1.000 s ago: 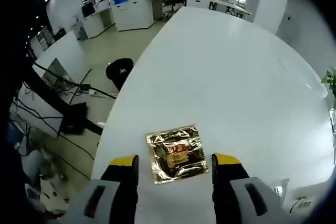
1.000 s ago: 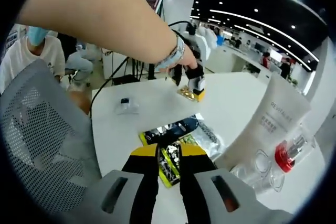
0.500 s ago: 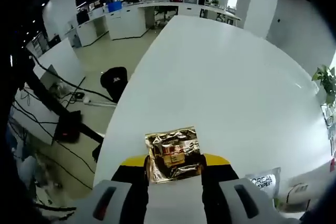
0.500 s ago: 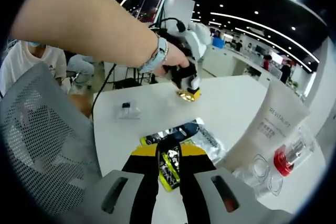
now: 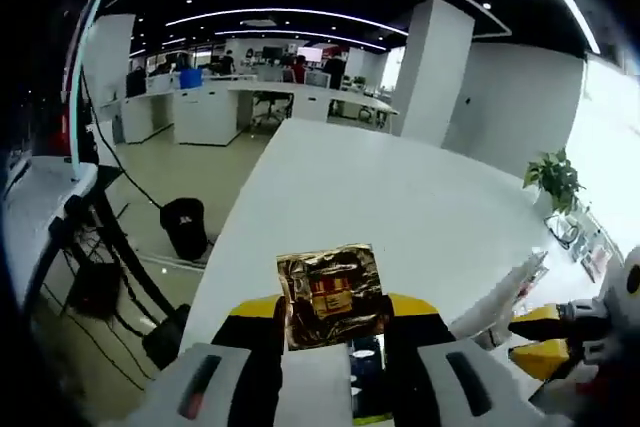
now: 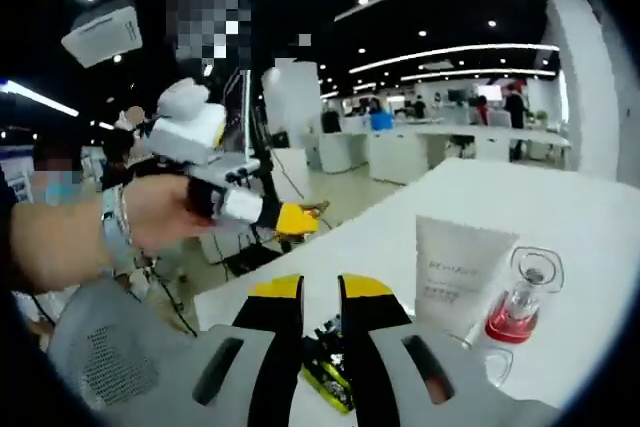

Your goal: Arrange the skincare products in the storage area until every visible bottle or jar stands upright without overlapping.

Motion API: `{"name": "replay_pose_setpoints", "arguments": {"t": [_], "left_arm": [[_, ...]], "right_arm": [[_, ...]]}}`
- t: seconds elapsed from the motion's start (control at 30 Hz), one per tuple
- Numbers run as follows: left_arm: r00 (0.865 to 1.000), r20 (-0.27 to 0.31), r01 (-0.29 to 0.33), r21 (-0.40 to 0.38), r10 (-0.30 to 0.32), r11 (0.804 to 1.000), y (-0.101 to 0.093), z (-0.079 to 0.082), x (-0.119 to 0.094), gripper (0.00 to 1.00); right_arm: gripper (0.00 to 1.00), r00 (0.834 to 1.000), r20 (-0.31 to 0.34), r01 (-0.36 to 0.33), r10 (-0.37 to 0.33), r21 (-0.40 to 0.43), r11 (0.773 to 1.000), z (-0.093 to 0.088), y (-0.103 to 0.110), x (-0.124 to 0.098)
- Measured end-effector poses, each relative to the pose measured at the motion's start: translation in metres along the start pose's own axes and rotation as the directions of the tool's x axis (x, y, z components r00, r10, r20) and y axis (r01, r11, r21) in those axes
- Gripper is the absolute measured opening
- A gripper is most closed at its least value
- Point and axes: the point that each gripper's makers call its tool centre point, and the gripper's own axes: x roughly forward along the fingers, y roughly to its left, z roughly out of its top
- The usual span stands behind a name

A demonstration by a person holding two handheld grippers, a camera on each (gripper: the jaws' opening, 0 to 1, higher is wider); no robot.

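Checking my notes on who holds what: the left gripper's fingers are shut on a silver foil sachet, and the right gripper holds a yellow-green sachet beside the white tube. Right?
One detail is off: the foil sachet in the left gripper is gold, not silver, as the left gripper view shows. The rest stands: the right gripper holds a yellow-green sachet beside the white tube.

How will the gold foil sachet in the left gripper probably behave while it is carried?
The gold foil sachet looks thin and crinkled, so it is probably light and floppy. The left gripper pinches only its lower edge, so it may bend or flutter. Its shiny foil could be slippery.
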Motion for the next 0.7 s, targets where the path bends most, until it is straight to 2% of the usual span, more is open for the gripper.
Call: {"name": "replay_pose_setpoints", "arguments": {"t": [0.07, 0.13, 0.27, 0.33, 0.4, 0.47, 0.57, 0.63, 0.67, 0.7], "left_arm": [[0.999, 0.031, 0.043, 0.015, -0.044, 0.999, -0.016, -0.004, -0.013, 0.40], [0.994, 0.072, 0.076, 0.041, -0.079, 0.996, -0.028, -0.006, -0.024, 0.40], [0.985, 0.117, 0.120, 0.073, -0.128, 0.990, -0.045, -0.011, -0.040, 0.40], [0.981, 0.129, 0.137, 0.075, -0.146, 0.988, -0.049, -0.012, -0.044, 0.41], [0.977, 0.138, 0.149, 0.086, -0.160, 0.985, -0.053, -0.012, -0.047, 0.41], [0.974, 0.159, 0.148, 0.095, -0.162, 0.984, -0.053, -0.010, -0.049, 0.41], [0.970, 0.160, 0.157, 0.155, -0.182, 0.975, -0.066, -0.013, -0.050, 0.41], [0.968, 0.156, 0.165, 0.187, -0.195, 0.968, -0.070, -0.015, -0.049, 0.41], [0.969, 0.149, 0.167, 0.197, -0.198, 0.966, -0.071, -0.017, -0.049, 0.40], [0.976, 0.138, 0.141, 0.209, -0.171, 0.968, -0.065, -0.020, -0.047, 0.38]], "right_arm": [[0.13, 0.999, 0.026, -0.040, 0.038, 0.091, 0.995, 0.010, 0.003, -0.001], [0.13, 0.997, 0.043, -0.072, 0.067, 0.148, 0.986, 0.018, 0.005, 0.000], [0.13, 0.992, 0.081, -0.116, 0.099, 0.252, 0.961, 0.031, 0.005, 0.002], [0.14, 0.990, 0.062, -0.141, 0.129, 0.278, 0.950, 0.029, 0.008, 0.004], [0.14, 0.985, 0.016, -0.168, 0.172, 0.316, 0.934, 0.022, 0.015, 0.006], [0.14, 0.984, 0.009, -0.171, 0.177, 0.323, 0.931, 0.021, 0.015, 0.008], [0.14, 0.979, 0.018, -0.197, 0.203, 0.337, 0.921, 0.023, 0.021, 0.008], [0.05, 0.975, -0.002, -0.208, 0.222, 0.346, 0.915, 0.021, 0.025, 0.010], [0.01, 0.974, -0.032, -0.198, 0.224, 0.358, 0.913, 0.016, 0.026, 0.011], [0.00, 0.977, -0.072, -0.160, 0.199, 0.363, 0.918, 0.009, 0.021, 0.011]]}}
